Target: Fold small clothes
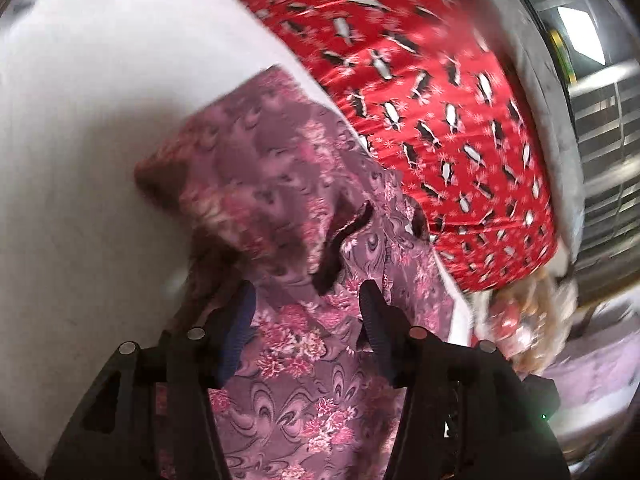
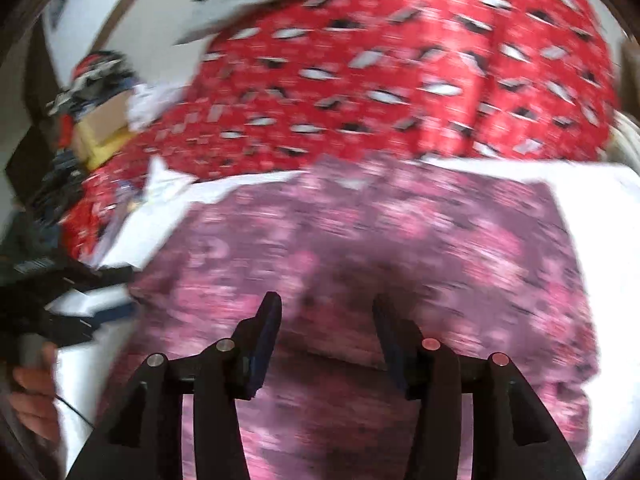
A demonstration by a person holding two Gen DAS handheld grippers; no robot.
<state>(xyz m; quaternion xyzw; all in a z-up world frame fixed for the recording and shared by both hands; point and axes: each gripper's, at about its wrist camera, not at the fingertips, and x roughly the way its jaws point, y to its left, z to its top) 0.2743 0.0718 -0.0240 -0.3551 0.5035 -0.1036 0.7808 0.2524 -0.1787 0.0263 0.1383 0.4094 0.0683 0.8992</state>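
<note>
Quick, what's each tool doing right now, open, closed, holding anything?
Left tool: open, fingers apart over the purple floral cloth, gripping nothing.
Right tool: open above the same cloth, holding nothing.

The left gripper points forward and down, its two blue-padded fingers spread wide apart — nothing pinched between them. The right gripper has the same pose, jaws parted. At the right wrist view's left edge, a bare hand shows, blurred.
</note>
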